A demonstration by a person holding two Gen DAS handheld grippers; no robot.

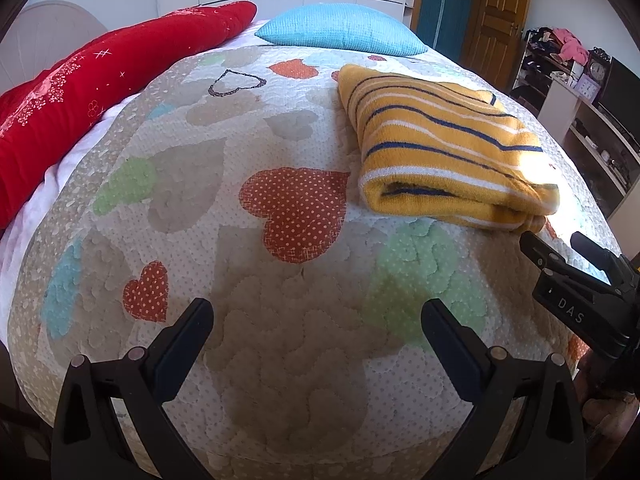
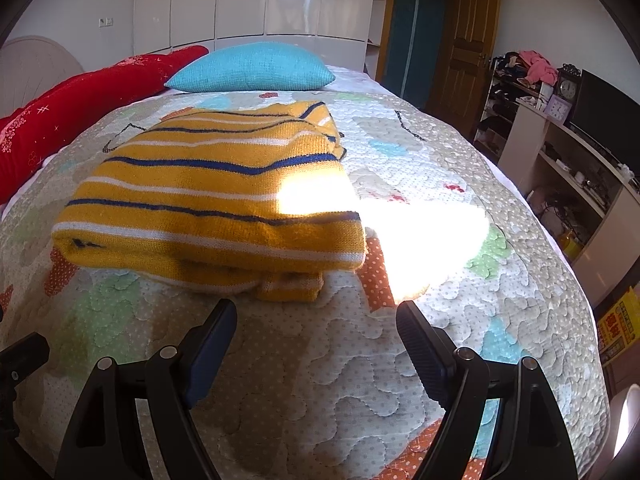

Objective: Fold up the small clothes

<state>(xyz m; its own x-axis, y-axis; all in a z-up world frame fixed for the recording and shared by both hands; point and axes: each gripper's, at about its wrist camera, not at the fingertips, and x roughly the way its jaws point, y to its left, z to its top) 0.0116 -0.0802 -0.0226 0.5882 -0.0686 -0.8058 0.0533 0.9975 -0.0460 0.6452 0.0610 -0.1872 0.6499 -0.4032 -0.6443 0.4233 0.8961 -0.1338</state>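
A yellow sweater (image 1: 448, 144) with blue and white stripes lies folded in a thick rectangle on the heart-patterned quilt (image 1: 280, 280). In the right wrist view the sweater (image 2: 212, 200) lies just ahead of my right gripper (image 2: 316, 316), which is open and empty, a little short of its near edge. My left gripper (image 1: 318, 314) is open and empty over bare quilt, left of the sweater. The right gripper (image 1: 560, 248) also shows at the right edge of the left wrist view, near the sweater's near corner.
A blue pillow (image 2: 252, 68) and a red blanket (image 1: 92, 92) lie at the head of the bed. Shelves with clutter, a clock and a dark screen (image 2: 604, 116) stand to the right. A wooden door (image 2: 464, 44) is behind. A bright sun patch (image 2: 416, 236) falls on the quilt.
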